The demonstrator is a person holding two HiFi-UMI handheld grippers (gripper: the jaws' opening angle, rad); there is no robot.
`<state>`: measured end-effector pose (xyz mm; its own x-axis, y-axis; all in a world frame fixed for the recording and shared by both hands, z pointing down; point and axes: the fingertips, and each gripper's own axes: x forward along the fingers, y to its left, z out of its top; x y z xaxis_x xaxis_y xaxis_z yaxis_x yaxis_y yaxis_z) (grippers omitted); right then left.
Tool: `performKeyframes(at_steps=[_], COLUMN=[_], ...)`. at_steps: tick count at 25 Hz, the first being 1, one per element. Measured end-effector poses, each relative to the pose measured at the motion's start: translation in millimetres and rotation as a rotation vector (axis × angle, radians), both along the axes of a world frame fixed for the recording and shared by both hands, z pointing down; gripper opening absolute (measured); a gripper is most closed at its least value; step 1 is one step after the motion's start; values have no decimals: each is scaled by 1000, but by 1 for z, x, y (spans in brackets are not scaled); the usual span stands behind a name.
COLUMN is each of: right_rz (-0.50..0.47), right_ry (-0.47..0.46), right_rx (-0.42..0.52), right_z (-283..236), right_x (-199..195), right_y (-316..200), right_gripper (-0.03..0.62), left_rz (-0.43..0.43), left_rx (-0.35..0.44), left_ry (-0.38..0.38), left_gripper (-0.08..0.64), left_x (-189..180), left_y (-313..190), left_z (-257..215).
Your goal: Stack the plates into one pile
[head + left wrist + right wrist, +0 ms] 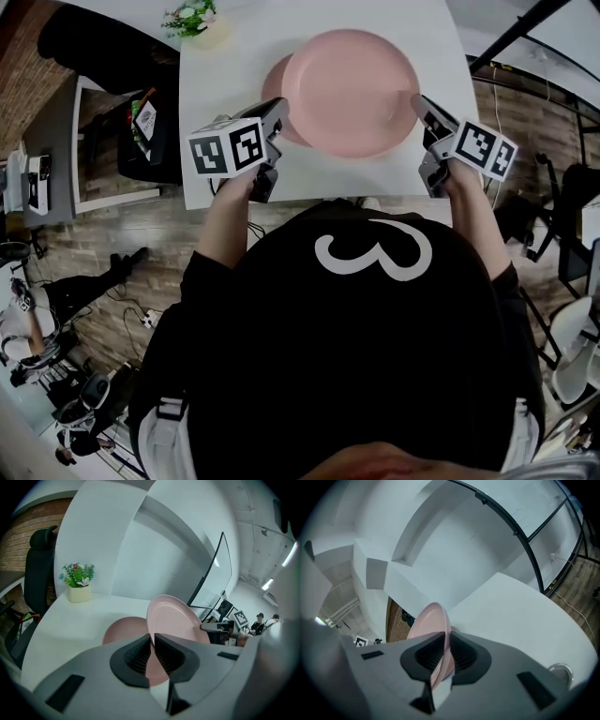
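Two pink plates counted. Lifted plate (pixel 352 89) clamped at opposite rims: left gripper (pixel 279 112) pinching the left rim, right gripper (pixel 419 105) pinching the right rim. Held above white table (pixel 234 66), overlapping second plate (pixel 275 89), which lies flat on the table, showing past its left side. Bare tabletop left of the plates and along the near edge; near edge just below both grippers. One potted plant (pixel 192 19) at far left corner, well apart. Only readable writing: large white "3" (pixel 373 248) on black shirt (pixel 281 375).
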<state>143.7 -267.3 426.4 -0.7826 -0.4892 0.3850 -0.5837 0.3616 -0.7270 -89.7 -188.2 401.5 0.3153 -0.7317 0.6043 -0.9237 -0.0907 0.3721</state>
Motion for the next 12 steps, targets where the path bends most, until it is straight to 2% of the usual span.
performKeyframes(at_steps=[12], right_rz=[-41], right_ry=[16], right_rx=[-15], right_z=[0], right_x=[-33], right_y=[5], right_gripper=[52], left_rz=[-38], left_rx=[-25], left_ry=[20], left_gripper=[40], left_x=[-31], left_y=[12], left_z=[4])
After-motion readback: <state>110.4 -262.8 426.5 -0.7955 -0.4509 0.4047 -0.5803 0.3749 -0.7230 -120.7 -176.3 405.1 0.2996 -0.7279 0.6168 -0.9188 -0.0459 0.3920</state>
